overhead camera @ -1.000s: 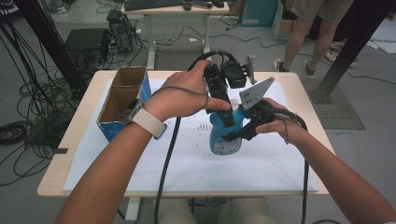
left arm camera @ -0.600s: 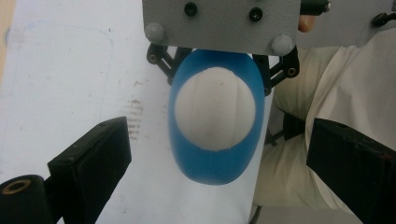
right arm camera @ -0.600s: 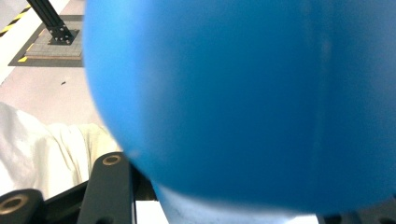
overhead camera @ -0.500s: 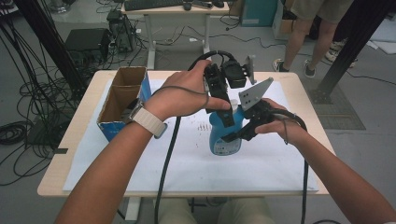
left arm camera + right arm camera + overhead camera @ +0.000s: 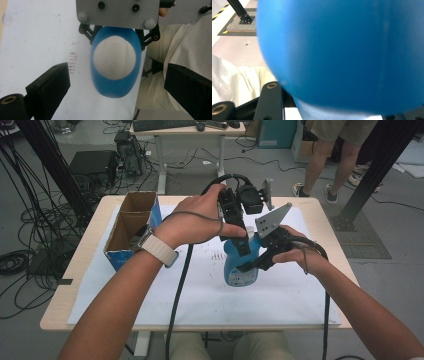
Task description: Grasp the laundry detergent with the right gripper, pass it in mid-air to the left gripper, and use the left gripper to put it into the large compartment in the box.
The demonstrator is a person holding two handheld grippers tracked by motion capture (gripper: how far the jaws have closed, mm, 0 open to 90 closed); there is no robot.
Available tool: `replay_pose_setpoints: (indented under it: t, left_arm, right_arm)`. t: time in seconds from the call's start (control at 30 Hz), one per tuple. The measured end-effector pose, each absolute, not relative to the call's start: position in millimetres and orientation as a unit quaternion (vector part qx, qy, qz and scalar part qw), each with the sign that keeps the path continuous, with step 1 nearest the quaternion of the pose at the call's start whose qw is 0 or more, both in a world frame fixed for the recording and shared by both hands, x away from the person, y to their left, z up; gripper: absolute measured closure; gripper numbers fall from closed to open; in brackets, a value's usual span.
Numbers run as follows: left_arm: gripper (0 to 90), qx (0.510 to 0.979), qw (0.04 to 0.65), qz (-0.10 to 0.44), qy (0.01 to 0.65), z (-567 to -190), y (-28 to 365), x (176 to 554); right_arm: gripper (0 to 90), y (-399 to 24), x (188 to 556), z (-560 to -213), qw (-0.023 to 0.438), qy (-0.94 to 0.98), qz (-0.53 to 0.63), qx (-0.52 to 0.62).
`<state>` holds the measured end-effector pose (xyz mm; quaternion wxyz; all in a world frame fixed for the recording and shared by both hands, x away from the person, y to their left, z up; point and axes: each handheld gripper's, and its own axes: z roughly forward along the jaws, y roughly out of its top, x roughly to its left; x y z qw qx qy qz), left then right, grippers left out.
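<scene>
High view: my right hand-held gripper (image 5: 250,265) clamps the blue bottle (image 5: 240,267), apparently upright, mid-tabletop (image 5: 300,295); my left hand-held gripper (image 5: 242,245), jaws wide, hangs over its white cap (image 5: 115,60).

I note a grey floor (image 5: 210,172) strewn with black cables (image 5: 22,227) at 9 o'clock, a second desk (image 5: 187,130) at 12 o'clock, and a black frame post (image 5: 377,167) at 2 o'clock.
</scene>
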<state>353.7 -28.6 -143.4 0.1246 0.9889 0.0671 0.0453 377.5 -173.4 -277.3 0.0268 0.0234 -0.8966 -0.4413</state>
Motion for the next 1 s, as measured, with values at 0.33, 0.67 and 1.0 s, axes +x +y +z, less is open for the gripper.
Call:
replay_pose_setpoints:
  t: [0.33,0.67,1.0]
  left_arm:
    - [6.9,0.989,0.126,0.047,0.068,-143.7,-28.2,354.2]
    - [6.9,0.988,0.125,0.047,0.070,-144.8,-29.0,354.4]
    - [6.9,0.988,0.127,0.045,0.070,-144.7,-28.1,355.1]
  right_arm:
    - [43.6,-173.0,377.9,-277.7,0.030,-0.897,-0.440,0.025]
    - [43.5,-174.5,379.3,-277.5,0.026,-0.896,-0.442,0.024]
    - [43.5,-175.7,379.0,-277.0,0.032,-0.897,-0.440,0.017]
